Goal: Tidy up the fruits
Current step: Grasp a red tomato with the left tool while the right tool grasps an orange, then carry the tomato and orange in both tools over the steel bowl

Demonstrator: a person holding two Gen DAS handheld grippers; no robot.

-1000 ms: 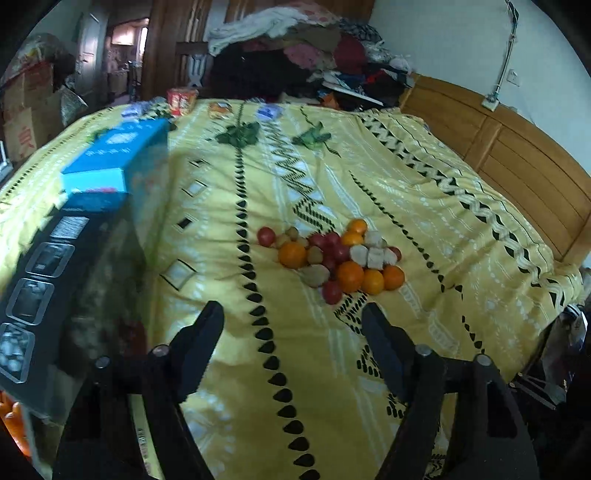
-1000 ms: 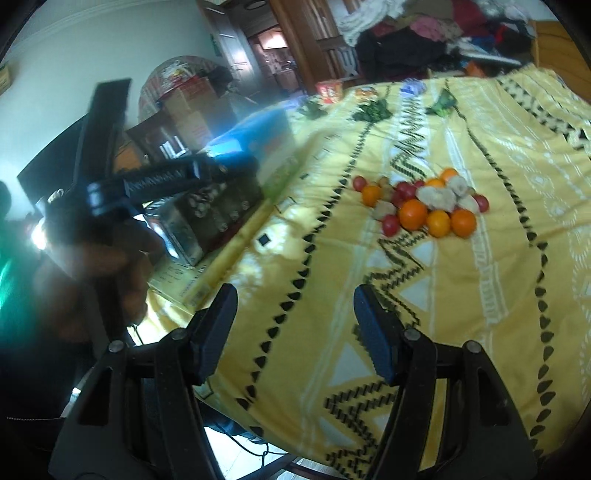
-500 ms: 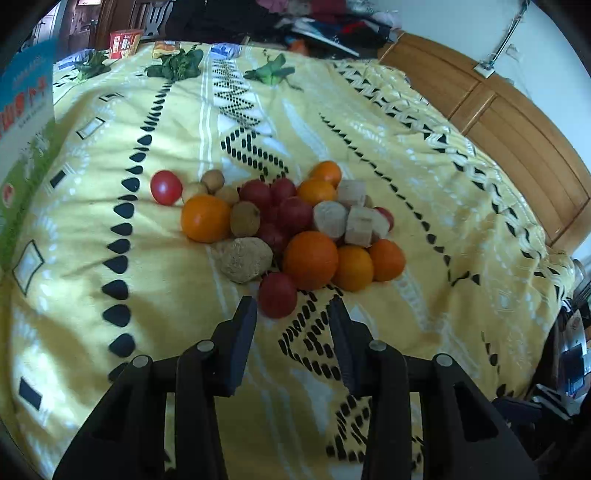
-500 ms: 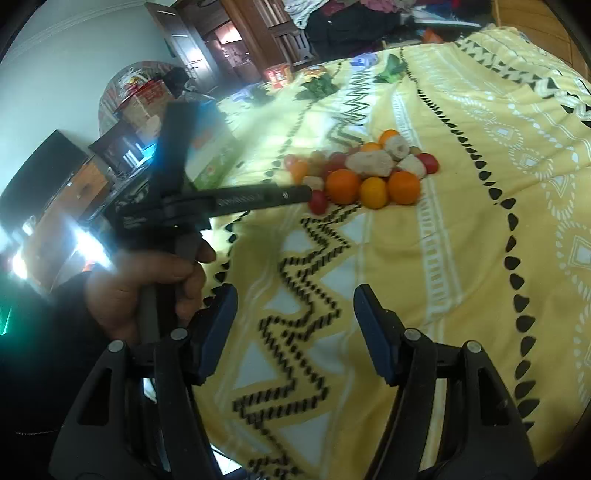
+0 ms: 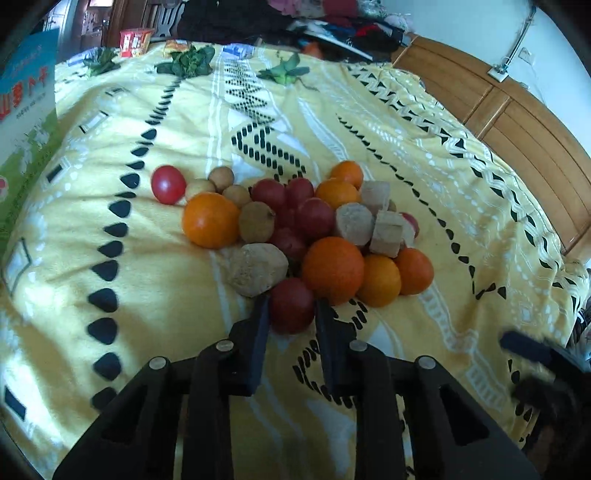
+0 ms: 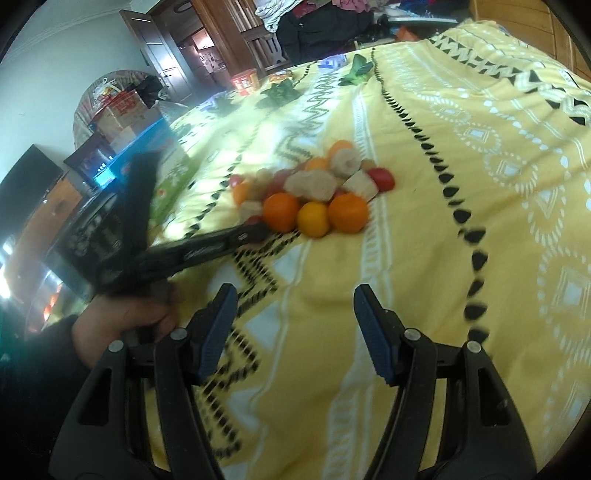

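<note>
A pile of fruit lies on the yellow patterned bedspread [image 5: 155, 280]: oranges [image 5: 332, 269], dark red round fruits, small brown fruits [image 5: 256, 221] and pale cut chunks [image 5: 386, 232]. My left gripper [image 5: 291, 306] is at the near edge of the pile, its pads pressed on both sides of the nearest red fruit [image 5: 291, 304], which still rests on the bedspread. The right wrist view shows that left gripper [image 6: 255, 230] coming in from the left, held by a hand [image 6: 125, 321]. My right gripper [image 6: 295, 295] hovers open over bare bedspread short of the pile [image 6: 314, 199], with nothing between its fingers.
A blue and green box [image 5: 26, 103] stands at the bed's left side. Leafy greens [image 5: 188, 62] and snack packets [image 5: 135, 40] lie at the far end, before heaped clothes [image 5: 295, 22]. A wooden headboard [image 5: 517, 110] runs along the right. Furniture and boxes [image 6: 118, 110] stand beyond the left edge.
My left gripper came down and forward to the pile and closed from wide open onto the nearest red fruit. The right gripper drifted over the bed toward the pile, still open.
</note>
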